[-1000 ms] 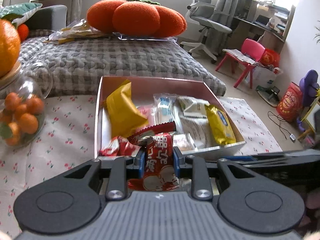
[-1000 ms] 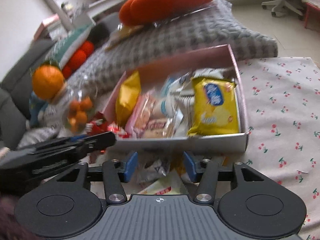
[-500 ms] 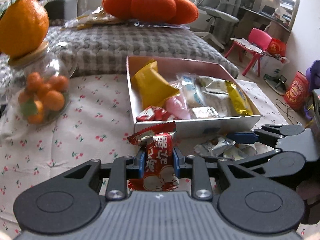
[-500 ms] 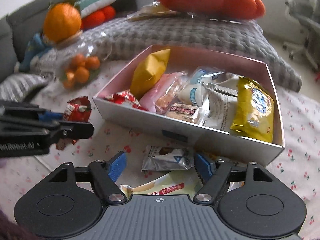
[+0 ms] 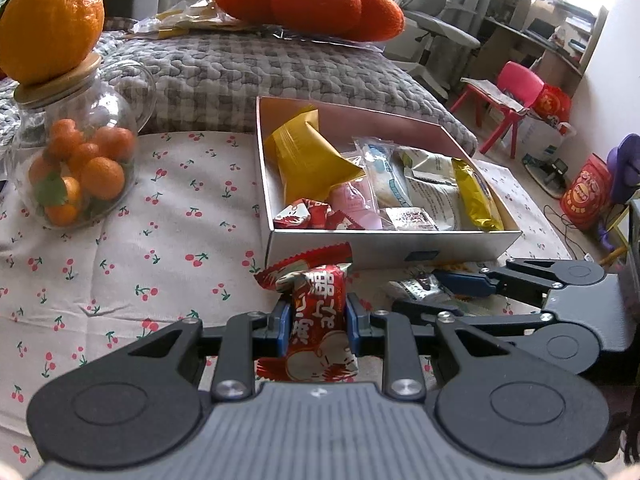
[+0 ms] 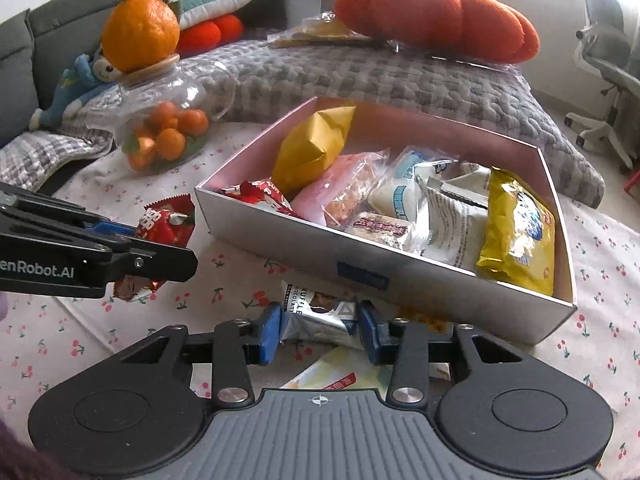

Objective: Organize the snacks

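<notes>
My left gripper point(image 5: 316, 322) is shut on a red candy packet point(image 5: 318, 320) with white Chinese characters, held just above the cherry-print cloth in front of the box's near left corner; it also shows in the right wrist view point(image 6: 162, 232). An open pink-lined box point(image 5: 396, 242) holds several snacks: a yellow pouch point(image 5: 308, 160), red candies, a pink pack, white packs and a yellow bag point(image 6: 516, 232). My right gripper point(image 6: 318, 330) has its pads on both sides of a silver truffle chocolate packet point(image 6: 316, 316) lying before the box; they appear to touch it. Another packet point(image 6: 340, 372) lies beneath.
A glass jar of small oranges point(image 5: 76, 160) with a big orange on its lid point(image 5: 52, 20) stands left on the cloth. A grey quilted cushion point(image 5: 280, 68) with an orange pumpkin pillow point(image 5: 308, 0) lies behind the box. An office chair and red child's chair stand far right.
My left gripper has drawn back and left from the box with the red candy. My right gripper has narrowed from wide open onto the silver chocolate packet.
</notes>
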Available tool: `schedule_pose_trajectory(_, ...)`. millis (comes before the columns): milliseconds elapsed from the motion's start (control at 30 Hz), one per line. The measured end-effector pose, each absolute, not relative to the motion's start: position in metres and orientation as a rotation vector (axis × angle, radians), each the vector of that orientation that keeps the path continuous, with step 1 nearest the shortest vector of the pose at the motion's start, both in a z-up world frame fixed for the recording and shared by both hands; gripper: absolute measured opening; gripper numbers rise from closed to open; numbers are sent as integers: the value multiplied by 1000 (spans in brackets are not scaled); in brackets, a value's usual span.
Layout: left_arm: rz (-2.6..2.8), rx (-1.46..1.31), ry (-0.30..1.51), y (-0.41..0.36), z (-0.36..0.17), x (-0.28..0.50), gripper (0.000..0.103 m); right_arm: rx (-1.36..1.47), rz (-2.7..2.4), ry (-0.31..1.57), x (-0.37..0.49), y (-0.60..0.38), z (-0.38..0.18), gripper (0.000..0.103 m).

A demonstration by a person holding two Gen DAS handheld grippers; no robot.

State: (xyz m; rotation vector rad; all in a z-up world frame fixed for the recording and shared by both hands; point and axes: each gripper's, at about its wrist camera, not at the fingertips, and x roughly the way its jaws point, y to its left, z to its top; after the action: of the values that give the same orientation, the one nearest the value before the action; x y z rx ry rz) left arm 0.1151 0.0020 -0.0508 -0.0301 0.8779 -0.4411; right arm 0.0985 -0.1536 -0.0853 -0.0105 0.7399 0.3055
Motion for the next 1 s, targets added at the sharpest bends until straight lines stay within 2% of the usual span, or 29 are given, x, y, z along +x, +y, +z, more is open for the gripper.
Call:
schedule_pose_trajectory(433,-459,-10,805,-18,-37,126,25,178,322,653,96,-195,-42,40)
schedule_pose_trajectory(867,-517,38,764,-62,-43,158,25,417,202,661,128,-237,-50,41)
schedule_pose_trajectory(1000,-513,48,758,-69,-45,165,25,456,188,662,131,-244,-54,45)
